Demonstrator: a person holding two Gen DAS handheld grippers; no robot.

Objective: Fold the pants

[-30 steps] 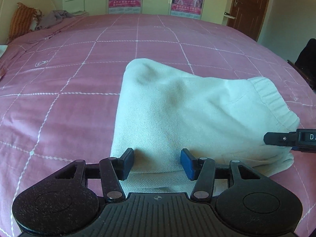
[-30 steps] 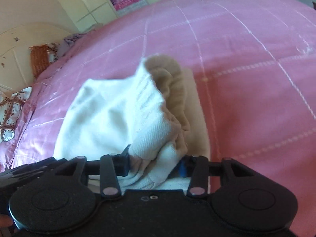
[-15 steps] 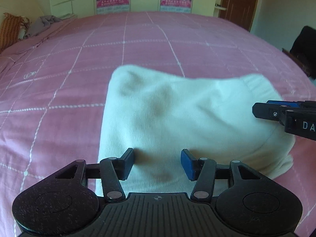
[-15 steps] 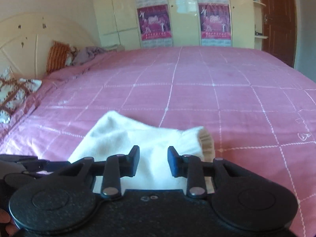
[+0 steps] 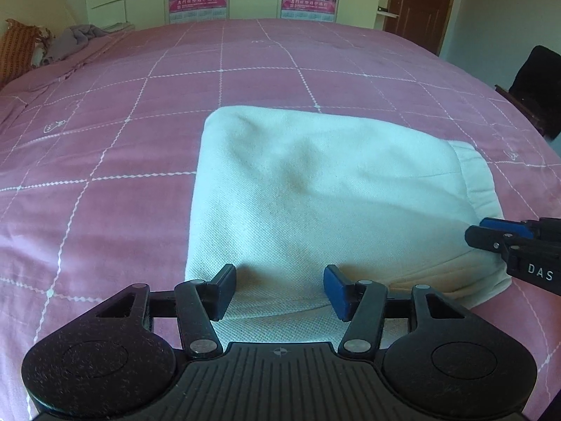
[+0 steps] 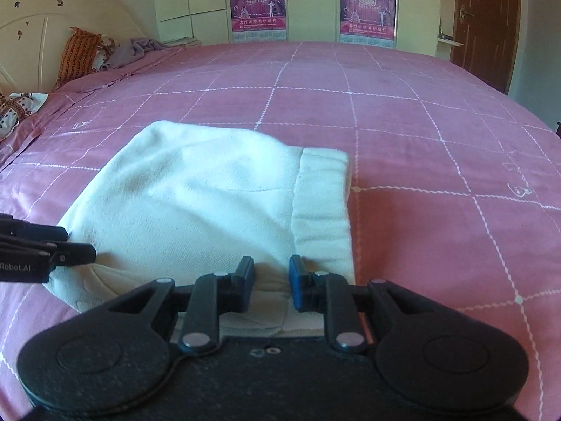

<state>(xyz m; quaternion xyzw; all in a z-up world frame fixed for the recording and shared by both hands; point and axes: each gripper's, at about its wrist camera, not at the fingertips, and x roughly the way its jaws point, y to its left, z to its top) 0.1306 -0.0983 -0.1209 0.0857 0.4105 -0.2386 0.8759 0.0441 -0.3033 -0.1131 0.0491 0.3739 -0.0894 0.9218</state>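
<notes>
The white pants lie folded in a compact bundle on the pink bed, with the ribbed waistband at the right end. They also show in the right wrist view, waistband on the right. My left gripper is open, just above the near edge of the bundle and holding nothing. My right gripper is open with a narrower gap, empty, over the near edge by the waistband. Each gripper shows in the other's view: the right one and the left one.
The bed has a pink quilt with a white grid pattern. Pillows and a grey cloth lie at the headboard end on the left. Wardrobes with posters and a brown door stand beyond. A dark chair stands at the right.
My right gripper has let go of the waistband end and pulled back, and the pants have settled flat. My left gripper stays open near the bundle's near edge.
</notes>
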